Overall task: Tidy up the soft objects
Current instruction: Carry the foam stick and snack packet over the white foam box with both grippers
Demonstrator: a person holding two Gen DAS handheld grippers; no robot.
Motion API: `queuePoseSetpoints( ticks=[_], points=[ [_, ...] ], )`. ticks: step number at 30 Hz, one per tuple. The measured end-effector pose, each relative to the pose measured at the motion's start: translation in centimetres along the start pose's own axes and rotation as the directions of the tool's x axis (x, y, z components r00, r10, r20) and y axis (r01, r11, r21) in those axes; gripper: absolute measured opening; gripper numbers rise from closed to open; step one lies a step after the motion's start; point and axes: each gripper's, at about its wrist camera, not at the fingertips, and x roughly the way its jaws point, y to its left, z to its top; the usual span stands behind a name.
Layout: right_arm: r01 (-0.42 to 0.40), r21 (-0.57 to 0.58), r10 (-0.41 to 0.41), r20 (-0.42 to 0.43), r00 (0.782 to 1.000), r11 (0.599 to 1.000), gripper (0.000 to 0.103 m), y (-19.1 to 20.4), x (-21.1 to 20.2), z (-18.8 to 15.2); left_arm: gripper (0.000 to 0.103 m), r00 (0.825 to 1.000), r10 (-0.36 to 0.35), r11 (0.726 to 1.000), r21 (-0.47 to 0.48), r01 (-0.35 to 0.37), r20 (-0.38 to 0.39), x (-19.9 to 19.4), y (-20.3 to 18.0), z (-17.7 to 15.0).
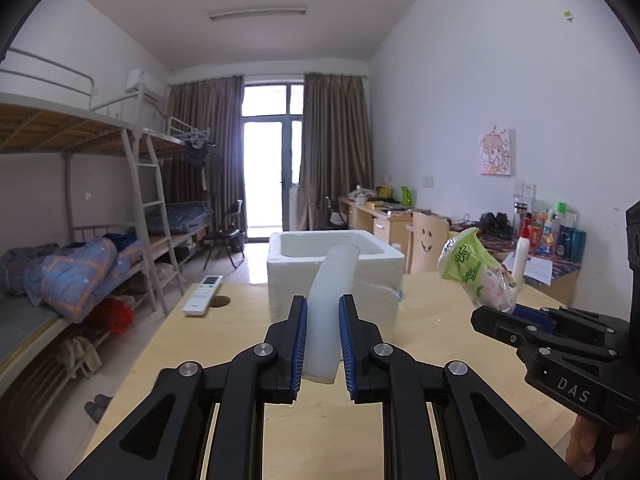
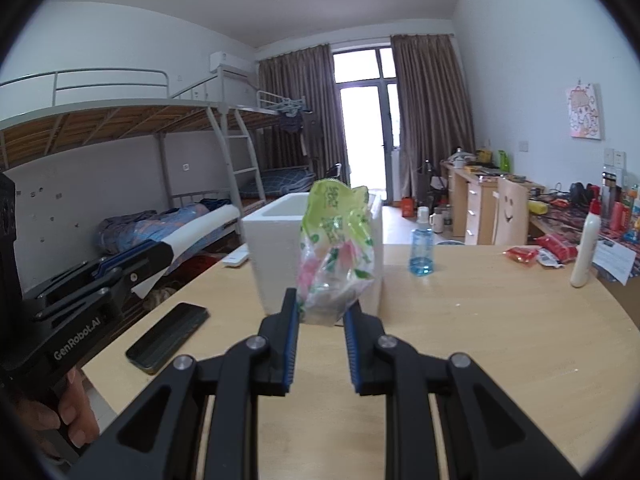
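The tube (image 1: 326, 312) is white, soft-looking foam, bent over along its length; it is probably very light and will flex, so hold it near one end — as it is held now. The left gripper (image 1: 323, 344) is clamped on its lower end, and the free end arches forward over the rim of the box (image 1: 376, 272). The bag (image 2: 334, 256), a green and clear plastic pack, looks light, crinkly and likely slippery — a grip low on its body suits it. The right gripper (image 2: 322, 344) is closed on the bag's bottom edge; the bag stands up from the pads, in the air in front of the box. Both items are off the table (image 2: 500, 332). A phone (image 2: 168, 338) and a bottle (image 2: 421, 246) rest on it.
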Motion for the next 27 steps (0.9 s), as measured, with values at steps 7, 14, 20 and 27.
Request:
queuePoseSetpoints(
  ticks=[7, 14, 20, 27],
  points=[
    [-0.009, -0.012, 0.009, 0.003, 1.0, 1.0, 0.025, -0.1, 0.0, 0.0, 0.017, 1.0, -0.005, 1.0, -0.016, 0.005, -0.009, 0.2, 0.0, -0.3],
    [0.001, -0.023, -0.001, 0.006, 1.0, 1.0, 0.025, 0.3, 0.2, 0.4, 0.017, 1.0, -0.019, 1.0, -0.015, 0.019, -0.006, 0.1, 0.1, -0.1],
    [0.008, -0.039, -0.007, 0.025, 1.0, 0.999, 0.025, 0.5, 0.4, 1.7, 0.017, 1.0, -0.003, 1.0, -0.023, 0.004, 0.013, 0.2, 0.8, 1.2],
    [-0.009, -0.033, 0.01, 0.03, 0.999, 0.999, 0.025, 0.2, 1.3, 3.4, 0.017, 1.0, -0.001, 1.0, -0.024, 0.001, 0.002, 1.5, 1.2, 2.7]
  ],
)
